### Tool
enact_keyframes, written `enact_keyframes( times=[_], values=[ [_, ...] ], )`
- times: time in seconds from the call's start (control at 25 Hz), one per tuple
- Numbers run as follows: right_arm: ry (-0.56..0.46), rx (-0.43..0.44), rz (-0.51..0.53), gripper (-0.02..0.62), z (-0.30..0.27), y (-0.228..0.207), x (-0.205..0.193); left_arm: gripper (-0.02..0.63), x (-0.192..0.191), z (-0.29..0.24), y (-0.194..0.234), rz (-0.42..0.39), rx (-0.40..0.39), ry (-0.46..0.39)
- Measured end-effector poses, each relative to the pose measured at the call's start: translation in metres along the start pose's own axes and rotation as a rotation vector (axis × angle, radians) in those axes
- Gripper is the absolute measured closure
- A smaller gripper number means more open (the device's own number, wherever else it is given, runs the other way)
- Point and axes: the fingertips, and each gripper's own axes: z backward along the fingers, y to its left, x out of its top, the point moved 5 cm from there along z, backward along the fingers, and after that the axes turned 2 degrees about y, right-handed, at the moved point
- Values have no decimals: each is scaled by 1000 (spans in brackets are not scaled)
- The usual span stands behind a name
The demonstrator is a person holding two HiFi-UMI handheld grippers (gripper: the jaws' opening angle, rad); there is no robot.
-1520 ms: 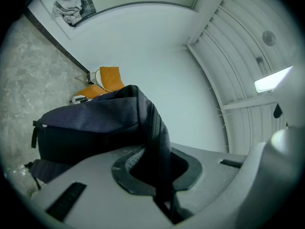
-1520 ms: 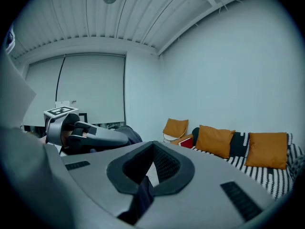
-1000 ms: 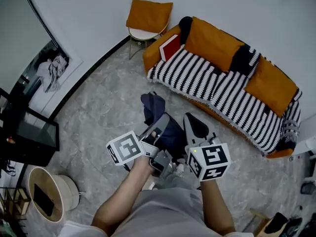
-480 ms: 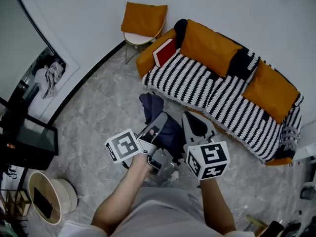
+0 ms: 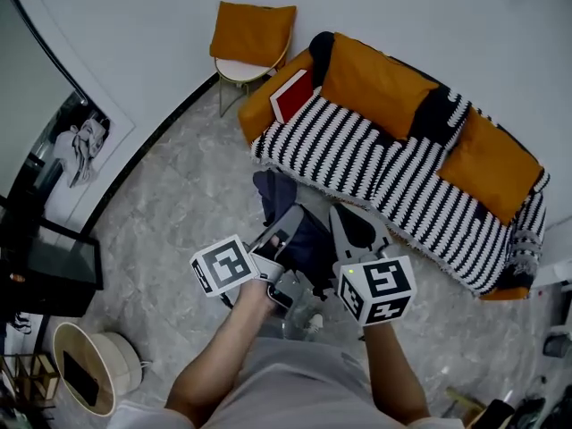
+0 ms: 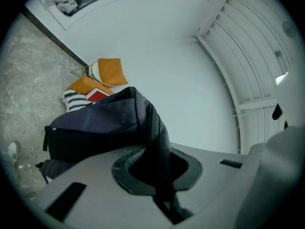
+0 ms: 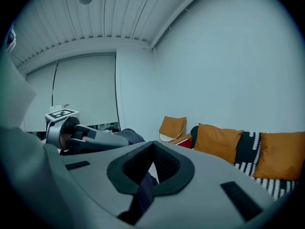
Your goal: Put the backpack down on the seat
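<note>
The backpack (image 5: 299,232) is a soft, dark navy bag of limp cloth, and its top flap slumps forward. It hangs between the two grippers above the grey stone floor (image 5: 179,204), in front of the sofa (image 5: 261,107) and not on the seat. In the left gripper view the bag (image 6: 102,128) bulges out ahead of the jaws. The left gripper (image 5: 288,226) has its fingers pressed together on a fold of the bag's dark cloth, which runs down through the gap between the pads. The right gripper (image 5: 354,229) is pinched the same way on a narrow dark strap, seen in its own view (image 7: 145,182) passing between the closed fingers. There is one backpack and there are two grippers, each with a cube bearing black-and-white square markers (image 5: 223,266). The one orange sofa is covered by one black-and-white striped blanket (image 5: 366,164). Two large orange cushions (image 5: 380,80) lean on its back, with dark cushions (image 5: 440,110) beside them. One red book (image 5: 291,96) leans at the sofa's left end. One small chair (image 5: 239,65) with an orange cushion (image 5: 253,32) stands by the wall beside the sofa. One framed black-and-white picture (image 5: 79,143) leans low on the wall at left, and one round pale basket (image 5: 94,369) sits on the floor near a black cabinet (image 5: 49,262).
</note>
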Motion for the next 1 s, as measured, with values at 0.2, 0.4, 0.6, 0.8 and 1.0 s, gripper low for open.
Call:
enact_keyframes(
  times=[0.2, 0.4, 0.6, 0.8, 1.0],
  values=[
    [19, -27, -3, 594, -48, -2, 6, 578, 40, -20, 23, 18, -9, 32],
    [33, -58, -8, 594, -100, 1, 17, 578, 83, -36, 46, 26, -16, 78],
    [34, -97, -19, 594, -147, 9, 33, 578, 133, -49, 62, 26, -31, 117],
    [22, -128, -23, 594, -184, 14, 47, 578, 173, -63, 72, 6, -60, 155],
    [16, -156, -21, 594, -212, 18, 58, 578, 201, -74, 80, 7, -79, 189]
  ],
)
